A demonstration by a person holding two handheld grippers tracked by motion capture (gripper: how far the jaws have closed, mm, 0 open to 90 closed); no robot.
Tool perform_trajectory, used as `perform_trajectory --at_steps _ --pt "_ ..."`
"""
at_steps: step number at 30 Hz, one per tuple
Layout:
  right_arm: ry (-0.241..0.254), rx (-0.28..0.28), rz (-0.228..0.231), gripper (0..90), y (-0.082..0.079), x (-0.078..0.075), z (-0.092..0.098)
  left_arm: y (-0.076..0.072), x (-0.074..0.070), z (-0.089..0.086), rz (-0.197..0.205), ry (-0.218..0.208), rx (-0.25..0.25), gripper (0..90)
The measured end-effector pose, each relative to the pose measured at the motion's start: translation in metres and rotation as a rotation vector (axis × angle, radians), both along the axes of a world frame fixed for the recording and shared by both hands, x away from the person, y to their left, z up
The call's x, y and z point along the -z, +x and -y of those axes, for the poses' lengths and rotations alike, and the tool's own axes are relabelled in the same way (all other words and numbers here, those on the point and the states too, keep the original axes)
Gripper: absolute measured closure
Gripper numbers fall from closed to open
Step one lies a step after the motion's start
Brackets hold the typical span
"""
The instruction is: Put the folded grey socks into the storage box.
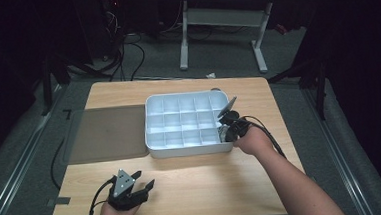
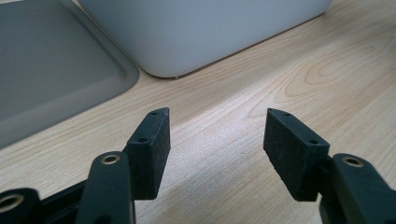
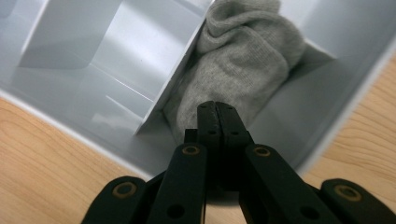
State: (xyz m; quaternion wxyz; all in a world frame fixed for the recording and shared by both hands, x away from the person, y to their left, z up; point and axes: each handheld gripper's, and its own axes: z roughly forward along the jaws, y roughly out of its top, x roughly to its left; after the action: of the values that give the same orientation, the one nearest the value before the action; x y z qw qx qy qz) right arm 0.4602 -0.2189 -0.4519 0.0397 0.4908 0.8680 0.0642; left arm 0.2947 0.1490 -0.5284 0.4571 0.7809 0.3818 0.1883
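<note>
Presently the right gripper (image 3: 217, 109) is reaching into the near right corner compartment of the white divided box (image 1: 153, 150), where a rolled grey sock (image 3: 243, 70) is lying. In the right gripper view its two black jaws are standing pressed flat against each other, tips just at the sock's near edge; whether a thin fold of knit is being caught between them cannot be told, so no grip is being credited. Judging from that posture, the closed tip is serving as a pusher, seating the sock down into its cell beside the white divider wall (image 3: 175, 79) so the bundle is not riding above the rim.

The left gripper (image 1: 142, 183) is resting low over the bare wooden table (image 1: 208, 186), near the front edge and well apart from the box. In the left gripper view its fingers (image 2: 152, 149) are standing spread wide with nothing between them. It appears to be parked out of the way, ready for a next item.

A grey lid (image 1: 107, 132) is lying flat on the table, touching or just beside the box's left side, presumably kept there so the compartments are staying accessible. The other compartments are looking empty from the high view.
</note>
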Motion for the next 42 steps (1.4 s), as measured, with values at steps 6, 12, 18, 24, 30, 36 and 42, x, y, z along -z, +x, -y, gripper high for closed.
perform_trajectory --at_steps 6,12,18,24,30,36,42 --pt "0.024 0.010 -0.006 84.3 0.000 -0.008 -0.001 0.000 0.000 0.000 0.000 0.003 0.003 41.7" --pt "0.031 0.032 0.082 87.9 0.011 -0.026 -0.002 -0.001 0.000 0.000 0.000 0.002 0.003 41.7" --pt "-0.017 0.042 0.057 90.0 0.024 -0.009 -0.008 0.000 0.000 -0.002 -0.003 -0.003 -0.003 41.7" --pt "-0.049 0.049 0.013 90.0 0.029 0.012 -0.016 0.000 0.001 -0.001 -0.004 -0.004 -0.003 41.6" --pt "-0.052 0.038 0.011 90.0 0.031 0.015 -0.016 0.000 0.001 0.000 -0.006 0.001 0.002 41.6" --pt "-0.031 0.055 0.019 90.0 0.029 0.006 -0.012 0.000 0.001 -0.001 -0.006 0.000 0.000 41.7" --pt "0.000 0.066 0.049 88.1 0.025 -0.011 -0.003 0.000 0.000 0.000 -0.005 0.003 0.004 41.7"
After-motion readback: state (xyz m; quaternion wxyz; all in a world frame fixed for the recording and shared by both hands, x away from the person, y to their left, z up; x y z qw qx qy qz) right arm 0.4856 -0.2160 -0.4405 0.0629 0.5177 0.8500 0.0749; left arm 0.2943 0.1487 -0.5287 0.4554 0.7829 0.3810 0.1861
